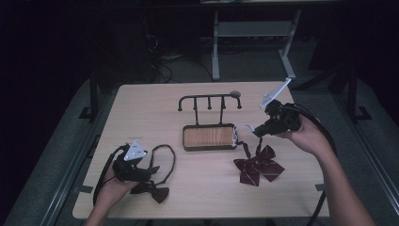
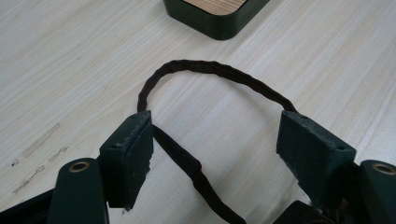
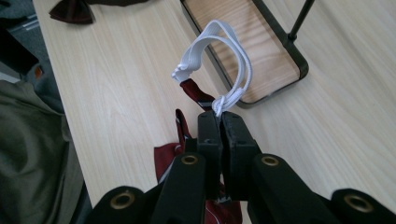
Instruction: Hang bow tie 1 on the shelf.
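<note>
While the right gripper [image 3: 220, 122] holds its jaws pressed together on the white elastic band [image 3: 219, 56] of the red bow tie [image 1: 258, 166], the band rises in a loop above the fingertips and the tie's striped fabric hangs below them toward the table [image 1: 141, 117]. From the high view, the red bow tie lies mostly on the tabletop just right of the small wooden tray [image 1: 209, 137], with the right hand [image 1: 308, 134] lifted above it. A black rack with hooks [image 1: 209, 100] stands behind the tray.

The left gripper [image 2: 215, 140] rests low at the table's near left, jaws wide apart — the dark strap [image 2: 210, 70] of the dark bow tie [image 1: 153, 190] curves between and beyond them, seemingly touching neither pad, though that is hard to judge. The dark bow tie lies just beside the left hand [image 1: 115, 183].
</note>
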`<control>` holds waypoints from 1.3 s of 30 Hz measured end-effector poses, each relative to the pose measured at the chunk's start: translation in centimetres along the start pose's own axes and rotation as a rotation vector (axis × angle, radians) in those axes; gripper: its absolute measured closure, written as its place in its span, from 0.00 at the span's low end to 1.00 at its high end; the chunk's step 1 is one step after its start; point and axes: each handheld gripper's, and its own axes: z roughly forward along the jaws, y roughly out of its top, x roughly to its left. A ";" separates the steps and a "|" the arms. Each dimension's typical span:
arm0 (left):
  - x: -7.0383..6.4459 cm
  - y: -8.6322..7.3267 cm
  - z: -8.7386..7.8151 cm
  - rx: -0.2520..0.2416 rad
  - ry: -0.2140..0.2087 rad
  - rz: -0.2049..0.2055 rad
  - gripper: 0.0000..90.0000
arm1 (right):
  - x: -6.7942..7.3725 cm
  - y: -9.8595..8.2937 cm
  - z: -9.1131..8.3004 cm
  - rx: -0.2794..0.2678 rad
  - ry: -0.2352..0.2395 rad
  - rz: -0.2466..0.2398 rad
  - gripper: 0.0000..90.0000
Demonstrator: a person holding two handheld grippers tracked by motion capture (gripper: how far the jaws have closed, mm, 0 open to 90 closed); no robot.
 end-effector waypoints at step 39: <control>0.4 0.2 0.1 -0.011 -0.008 0.002 0.30 | 0.3 3.8 -2.7 -0.003 -0.045 -0.033 0.97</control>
